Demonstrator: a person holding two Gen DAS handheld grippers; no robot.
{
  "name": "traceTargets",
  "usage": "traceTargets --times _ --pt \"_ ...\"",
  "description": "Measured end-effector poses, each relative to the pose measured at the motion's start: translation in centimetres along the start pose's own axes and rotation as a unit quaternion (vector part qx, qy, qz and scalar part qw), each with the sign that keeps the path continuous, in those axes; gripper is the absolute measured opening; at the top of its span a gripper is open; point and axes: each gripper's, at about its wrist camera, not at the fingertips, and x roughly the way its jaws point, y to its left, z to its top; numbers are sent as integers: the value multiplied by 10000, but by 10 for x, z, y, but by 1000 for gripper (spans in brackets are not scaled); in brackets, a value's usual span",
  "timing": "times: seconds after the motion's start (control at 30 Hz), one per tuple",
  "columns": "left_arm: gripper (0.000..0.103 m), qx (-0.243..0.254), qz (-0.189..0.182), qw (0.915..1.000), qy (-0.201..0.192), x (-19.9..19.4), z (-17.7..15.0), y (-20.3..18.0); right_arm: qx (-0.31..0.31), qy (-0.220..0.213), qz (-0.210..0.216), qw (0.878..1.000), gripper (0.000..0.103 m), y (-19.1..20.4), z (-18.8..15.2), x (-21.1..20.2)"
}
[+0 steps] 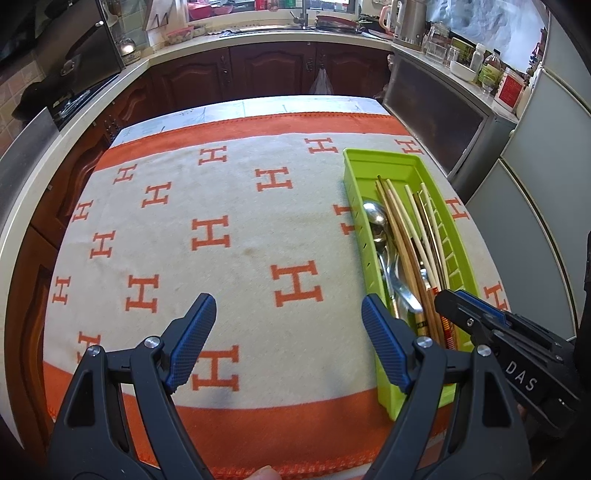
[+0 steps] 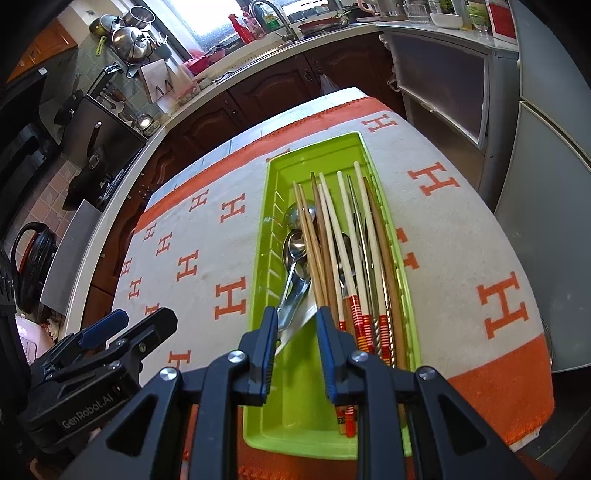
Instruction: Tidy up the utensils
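A green utensil tray (image 1: 354, 162) (image 2: 314, 144) lies lengthwise on the right part of the orange-and-cream cloth (image 1: 229, 192). In it are metal spoons (image 1: 373, 218) (image 2: 295, 245) on the left and several chopsticks (image 1: 397, 221) (image 2: 332, 225), pale, wooden and red-banded, on the right. My right gripper (image 2: 297, 330) (image 1: 453, 298) hovers over the tray's near end. Its jaws stand a little apart with the spoon handles (image 2: 293, 317) between them, and the pads do not press on them. My left gripper (image 1: 289, 314) (image 2: 122, 325) is wide open above bare cloth, left of the tray, holding nothing.
The cloth covers a table whose far edge (image 1: 258, 105) faces dark wooden cabinets (image 1: 273, 66). A counter with a sink (image 1: 295, 26) runs along the back, jars stand at the right (image 1: 480, 62), and grey appliance doors (image 1: 535, 177) stand close on the right.
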Motion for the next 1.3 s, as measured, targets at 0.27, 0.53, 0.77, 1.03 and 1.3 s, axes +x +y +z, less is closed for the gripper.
traceTargets --times 0.27,0.53,0.77,1.03,1.3 --pt "79 -26 64 10000 -4 -11 -12 9 34 -36 -155 9999 32 3 -7 -7" --pt "79 1 364 9993 -54 -26 -25 23 -305 29 -129 9994 41 29 -20 -12" --pt "79 -199 642 9975 -237 -55 -36 54 -748 -70 49 9972 49 69 -24 -30" --pt "79 -425 723 9950 -546 -95 -39 79 -1011 -503 248 9933 59 107 -21 -68" --pt "80 -595 641 9936 -720 -121 -38 92 -1238 -808 182 9888 61 131 -24 -83"
